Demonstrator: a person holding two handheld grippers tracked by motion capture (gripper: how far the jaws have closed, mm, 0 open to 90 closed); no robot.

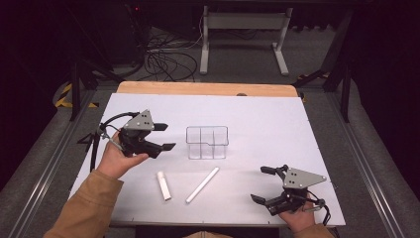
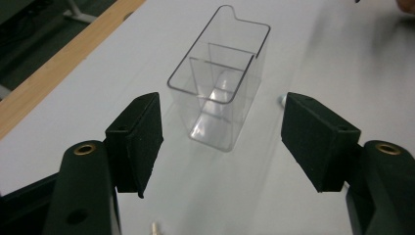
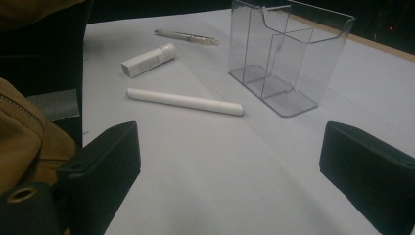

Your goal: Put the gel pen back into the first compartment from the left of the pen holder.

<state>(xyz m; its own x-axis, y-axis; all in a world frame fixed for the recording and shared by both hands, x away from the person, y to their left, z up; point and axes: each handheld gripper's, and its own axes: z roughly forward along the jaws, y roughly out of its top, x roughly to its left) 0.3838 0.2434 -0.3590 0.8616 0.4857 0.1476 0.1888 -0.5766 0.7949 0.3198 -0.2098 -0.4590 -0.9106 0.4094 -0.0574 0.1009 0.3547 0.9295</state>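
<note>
The left tool [image 1: 167, 137] hangs above the left part of the desk [image 1: 267, 119], held in the person's left hand [image 1: 116, 157], and its jaws stand wide apart with nothing between them. In the left gripper view its two black pads [image 2: 139, 139] frame bare white surface, and straight ahead of them, a little way off and not touched, stands the clear plastic organizer [image 2: 220, 93]. That organizer [image 1: 207, 142] sits upright near the middle of the desk and is divided by inner walls into compartments (all of them look empty as far as the clear walls let one see).

The right tool [image 1: 261, 184] sits low at the near right corner of the desk, in the person's right hand [image 1: 297, 218], jaws also spread wide and gripping nothing. Its own view looks across the sheet between the pads [image 3: 105, 171] toward a long white stick [image 3: 185, 102] lying flat, apart from the organizer [image 3: 288, 58] to its side. Beyond the stick lies a short white tube [image 3: 148, 59], and farther still a thin pen-like thing [image 3: 187, 36], too small to name exactly.

From above, the long white stick [image 1: 202, 184] and the short white tube [image 1: 163, 185] lie on the near half of the desk, in front of the organizer, between the two tools and near each other without touching.
</note>
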